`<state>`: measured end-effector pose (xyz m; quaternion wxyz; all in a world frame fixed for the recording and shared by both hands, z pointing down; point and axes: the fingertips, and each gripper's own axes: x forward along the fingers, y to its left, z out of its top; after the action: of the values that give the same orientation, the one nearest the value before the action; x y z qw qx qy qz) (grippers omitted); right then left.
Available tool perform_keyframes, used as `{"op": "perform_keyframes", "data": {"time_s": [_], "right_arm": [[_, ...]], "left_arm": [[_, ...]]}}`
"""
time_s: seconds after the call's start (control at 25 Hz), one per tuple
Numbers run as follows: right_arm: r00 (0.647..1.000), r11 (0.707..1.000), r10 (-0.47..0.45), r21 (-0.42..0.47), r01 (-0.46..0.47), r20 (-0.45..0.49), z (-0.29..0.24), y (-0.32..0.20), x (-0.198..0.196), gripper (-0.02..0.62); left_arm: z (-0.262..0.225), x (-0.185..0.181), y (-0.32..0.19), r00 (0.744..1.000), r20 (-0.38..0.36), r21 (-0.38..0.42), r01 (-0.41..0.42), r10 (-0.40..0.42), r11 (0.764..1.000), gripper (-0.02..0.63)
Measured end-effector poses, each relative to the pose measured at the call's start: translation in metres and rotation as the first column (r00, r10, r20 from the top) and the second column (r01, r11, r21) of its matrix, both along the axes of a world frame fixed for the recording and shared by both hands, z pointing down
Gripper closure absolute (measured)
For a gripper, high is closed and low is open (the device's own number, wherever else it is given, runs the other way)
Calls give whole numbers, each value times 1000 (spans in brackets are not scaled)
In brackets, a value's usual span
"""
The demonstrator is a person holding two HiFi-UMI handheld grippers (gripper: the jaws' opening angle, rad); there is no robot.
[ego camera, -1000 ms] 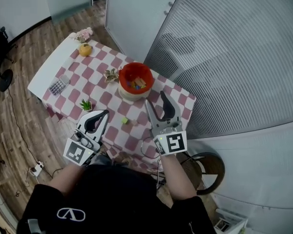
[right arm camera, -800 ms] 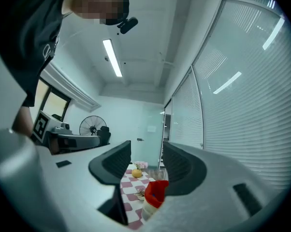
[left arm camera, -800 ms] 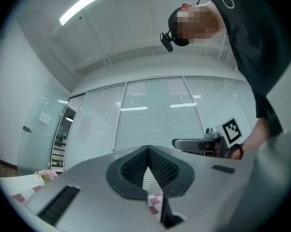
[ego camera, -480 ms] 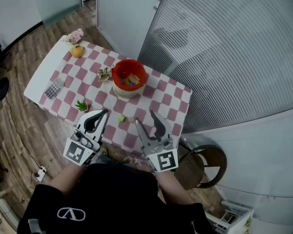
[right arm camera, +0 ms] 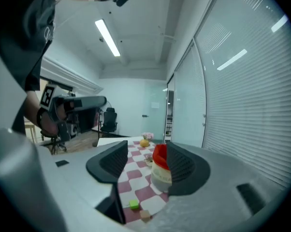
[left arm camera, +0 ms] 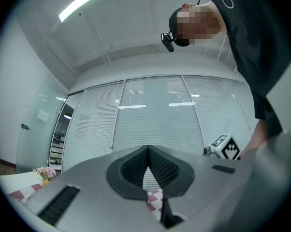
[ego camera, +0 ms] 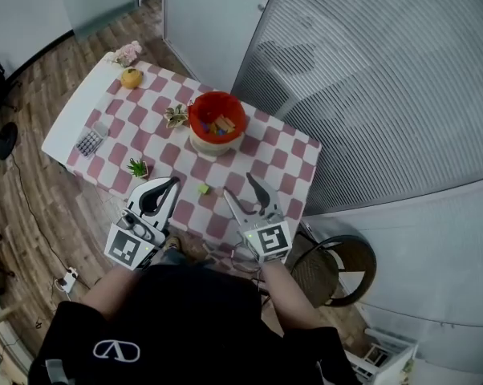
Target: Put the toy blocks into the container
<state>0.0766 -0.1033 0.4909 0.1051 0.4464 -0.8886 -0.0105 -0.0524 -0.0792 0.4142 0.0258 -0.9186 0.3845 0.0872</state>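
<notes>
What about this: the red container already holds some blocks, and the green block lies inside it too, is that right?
Not quite. The red container does hold some blocks, but the green block lies outside it on the checked tablecloth, as the head view shows.

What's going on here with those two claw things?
A person holds a claw in each hand to put toy blocks into the red container on the checkered table. Some blocks are already inside. The right claw, empty with jaws just opening, points toward a green block and a tan block on the cloth. The left claw is shut, holding nothing.
</notes>
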Motion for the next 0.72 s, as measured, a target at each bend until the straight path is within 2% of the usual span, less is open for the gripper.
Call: {"op": "perform_keyframes", "data": {"time_s": [0.16,0.28,0.48,0.72], "right_arm": [[993,983,-63,-178,44,-104,72,-15,-6,327],[969,945,-149,-316,81,-196,128,-19,-13,325],[899,847,-301,-523,99,-317,210,-18,-15,335],[783,755,-439,-654,55,-441,280,-19,-8,353]], "left_arm": [[3,-6,3,1000,2,-7,12,-12,1000,601],[4,-11,5,1000,1,-11,23,-23,1000,601],[7,-18,7,999,4,-20,42,-42,999,601],[12,-31,10,997,7,-35,76,-76,996,600]]}}
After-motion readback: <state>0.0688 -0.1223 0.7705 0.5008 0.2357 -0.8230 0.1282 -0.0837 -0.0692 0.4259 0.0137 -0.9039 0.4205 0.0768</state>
